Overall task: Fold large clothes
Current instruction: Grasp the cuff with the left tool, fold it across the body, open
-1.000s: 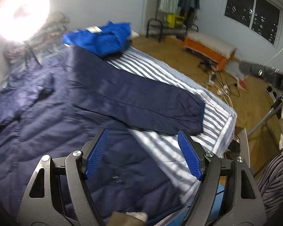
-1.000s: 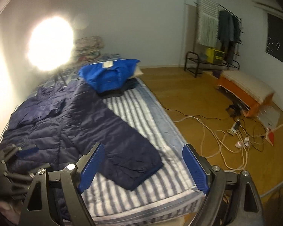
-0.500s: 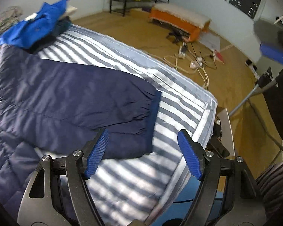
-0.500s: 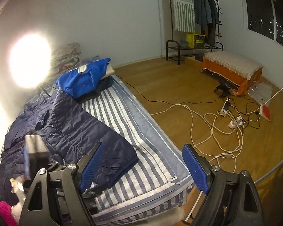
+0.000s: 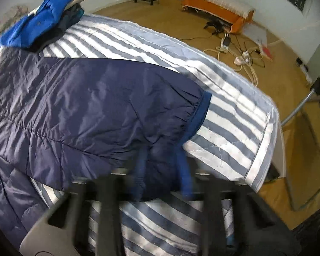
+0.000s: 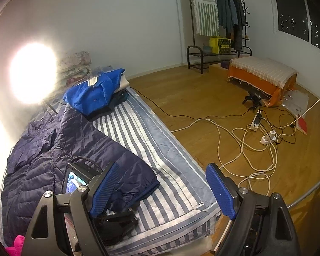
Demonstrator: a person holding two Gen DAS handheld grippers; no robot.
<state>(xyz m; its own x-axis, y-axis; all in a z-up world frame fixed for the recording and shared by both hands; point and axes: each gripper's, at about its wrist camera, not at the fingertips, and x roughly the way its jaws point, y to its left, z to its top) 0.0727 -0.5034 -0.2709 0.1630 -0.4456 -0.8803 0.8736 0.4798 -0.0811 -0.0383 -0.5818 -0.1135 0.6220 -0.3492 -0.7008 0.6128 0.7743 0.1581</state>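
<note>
Since half a second ago the left gripper (image 5: pixel 163 168) has dropped onto the cuff end of the navy jacket's sleeve (image 5: pixel 121 106), and its blue pads (image 5: pixel 141 166) have drawn in from wide apart to a narrow gap with a fold of sleeve fabric between them; the frame is motion-blurred there, so a firm clamp is likely but not sharp to see. The right gripper (image 6: pixel 162 189) hangs above the near corner of the mattress with its jaws spread wide and nothing between them.

The navy jacket (image 6: pixel 42 160) lies spread over the left part of the striped mattress (image 6: pixel 143 132), its body against the wall side and the sleeve stretched across the stripes toward the near edge. The ribbed cuff (image 5: pixel 199 115) rests on the bare stripes. In the right wrist view the left gripper's body and its small screen (image 6: pixel 75 180) sit over the sleeve end and hide part of it.

At the far end of the mattress a pile of folded clothes topped by a bright blue garment (image 6: pixel 93 93) touches the jacket's shoulder area. A glaring lamp (image 6: pixel 33 73) washes out the wall behind. On the wooden floor, well apart, lie tangled white cables (image 6: pixel 245 145), an orange bench (image 6: pixel 264 74) and a clothes rack (image 6: pixel 219 15).
</note>
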